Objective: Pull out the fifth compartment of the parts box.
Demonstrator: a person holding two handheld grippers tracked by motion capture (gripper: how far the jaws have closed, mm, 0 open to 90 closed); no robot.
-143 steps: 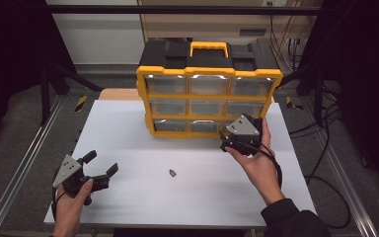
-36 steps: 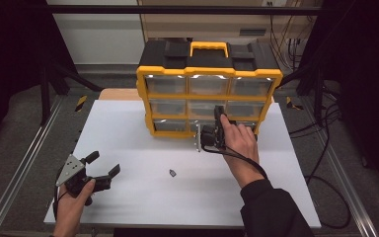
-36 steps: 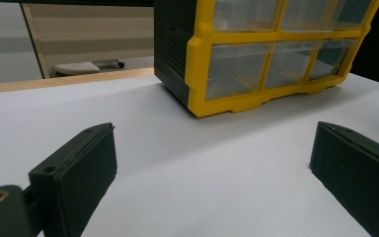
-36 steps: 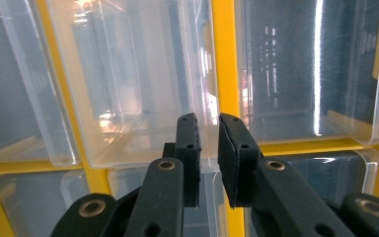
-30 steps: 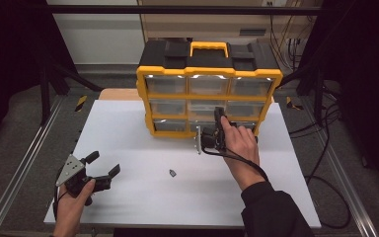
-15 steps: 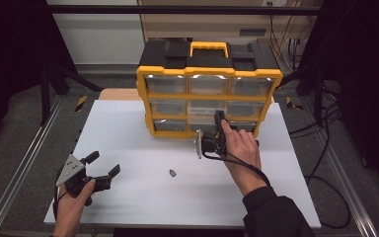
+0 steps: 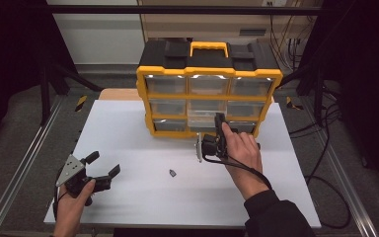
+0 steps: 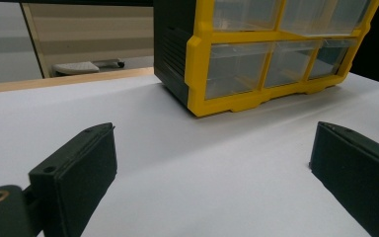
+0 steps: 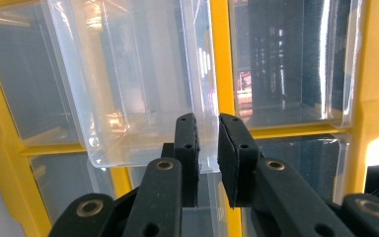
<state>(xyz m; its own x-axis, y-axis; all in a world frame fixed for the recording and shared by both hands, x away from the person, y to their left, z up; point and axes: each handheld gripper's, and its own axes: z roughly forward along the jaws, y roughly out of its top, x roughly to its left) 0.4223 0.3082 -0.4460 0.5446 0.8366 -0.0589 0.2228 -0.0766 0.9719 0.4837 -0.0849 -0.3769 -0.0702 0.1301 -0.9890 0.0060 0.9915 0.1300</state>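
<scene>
**Right gripper drawing the middle drawer out of the organizer**

Step in hand: opening a drawer. The right gripper (image 7: 218, 129) sits at the front of the yellow-and-black drawer organizer (image 7: 209, 89) at the far middle of the white table (image 7: 128, 143). In the right gripper view its jaws are pressed nearly together, pinching the front lip of a clear drawer (image 9: 138, 94), which juts out of the yellow frame; in the high view that is the centre drawer of the middle row (image 7: 205, 111), partly out. The left gripper (image 7: 98, 168) rests at the near left of the table, jaws spread wide, holding nothing, well apart from the organizer. A small dark part (image 7: 172, 173) lies on the table near centre.

Next move, as I judge: pull straight toward the near edge, keeping the pinch level so the thin lip doesn't slip; then likely fetch the small part.

Versus 4.8 s ago: right gripper was off the organizer's right corner, now at the drawer front. Drawer now protrudes. Left gripper and small part unmoved.
</scene>
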